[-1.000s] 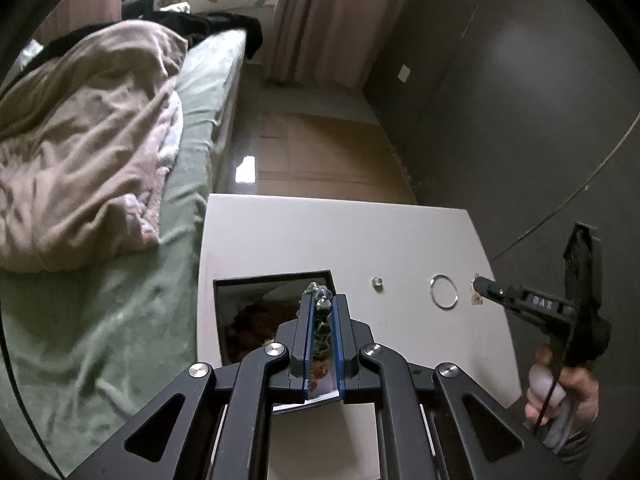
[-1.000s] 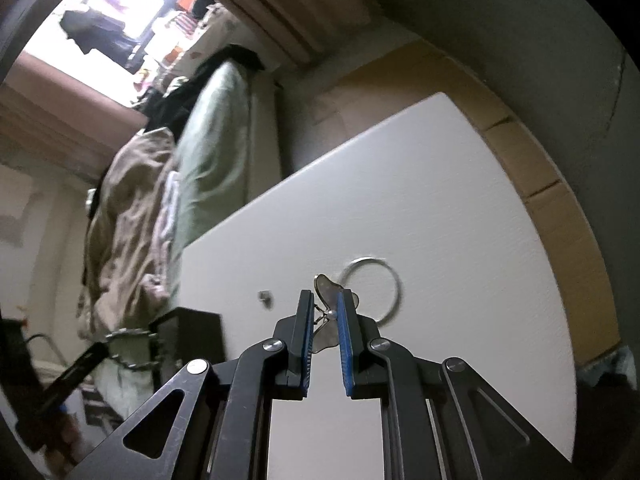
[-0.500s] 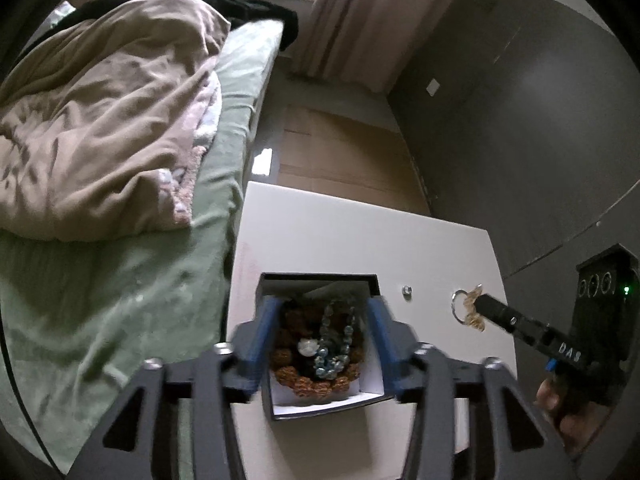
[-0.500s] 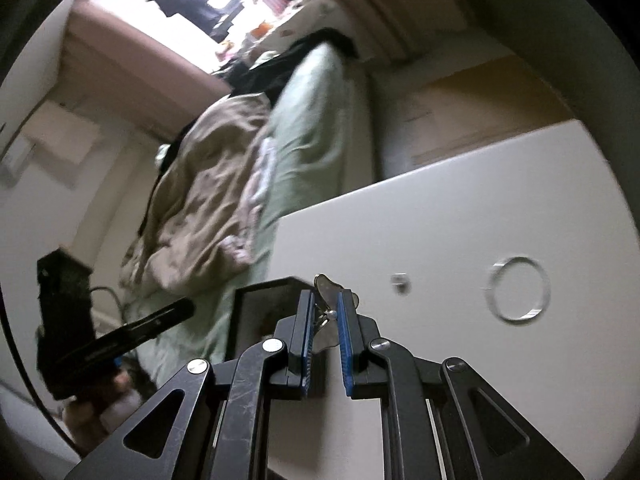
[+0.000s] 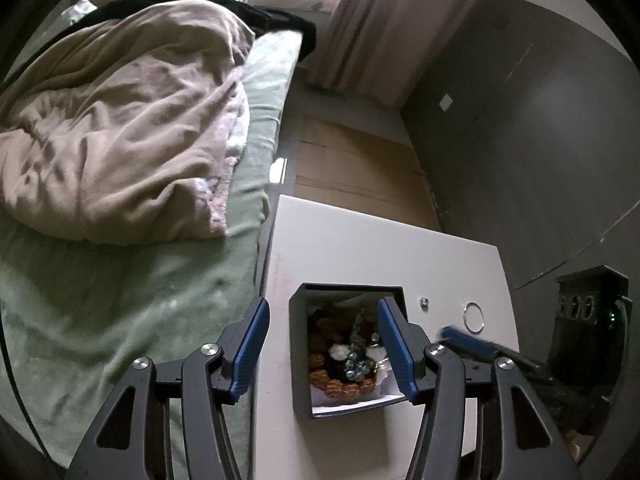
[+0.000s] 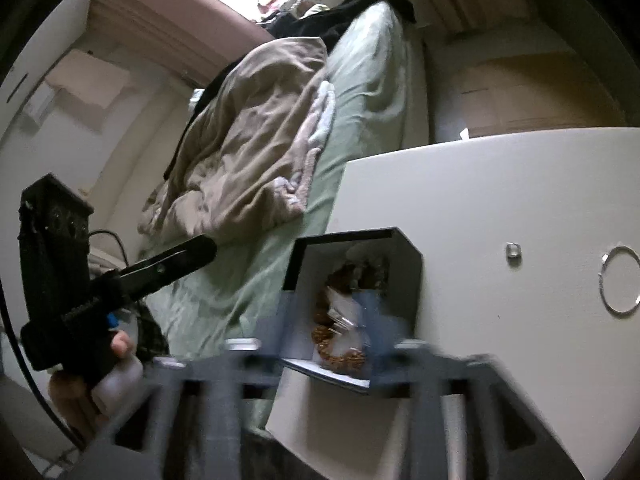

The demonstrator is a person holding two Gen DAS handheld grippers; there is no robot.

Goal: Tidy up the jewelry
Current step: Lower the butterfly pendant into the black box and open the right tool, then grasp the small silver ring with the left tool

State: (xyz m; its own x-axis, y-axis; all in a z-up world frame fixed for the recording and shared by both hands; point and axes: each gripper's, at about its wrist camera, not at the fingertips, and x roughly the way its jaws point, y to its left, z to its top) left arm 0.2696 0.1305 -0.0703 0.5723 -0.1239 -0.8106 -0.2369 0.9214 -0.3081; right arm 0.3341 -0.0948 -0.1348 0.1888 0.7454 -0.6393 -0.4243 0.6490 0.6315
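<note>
A black box (image 5: pixel 299 344) with a white lining stands at the left of the white table (image 5: pixel 360 248). A brown bead bracelet (image 5: pixel 344 390) and a green bead string (image 5: pixel 356 360) lie inside it. My left gripper (image 5: pixel 322 344) hangs open above the box with nothing between its pads. My right gripper (image 6: pixel 330 316) is blurred over the box (image 6: pixel 402 276), and its jaws are opening. A small pale piece (image 6: pixel 340 320) shows between them, free of the pads. A silver bangle (image 6: pixel 620 284) and a small ring (image 6: pixel 513 251) lie to the right.
A bed (image 5: pixel 120 288) with a green sheet and a rumpled beige blanket (image 5: pixel 120 132) runs along the table's left edge. A dark wall (image 5: pixel 540 140) closes the right side. A hand (image 6: pixel 116 348) holds the left gripper's handle beside the bed.
My left gripper has opened, and the bead string it held now lies in the box. The right gripper carried its small metal piece leftwards from the bangle to the box and spread its jaws.
</note>
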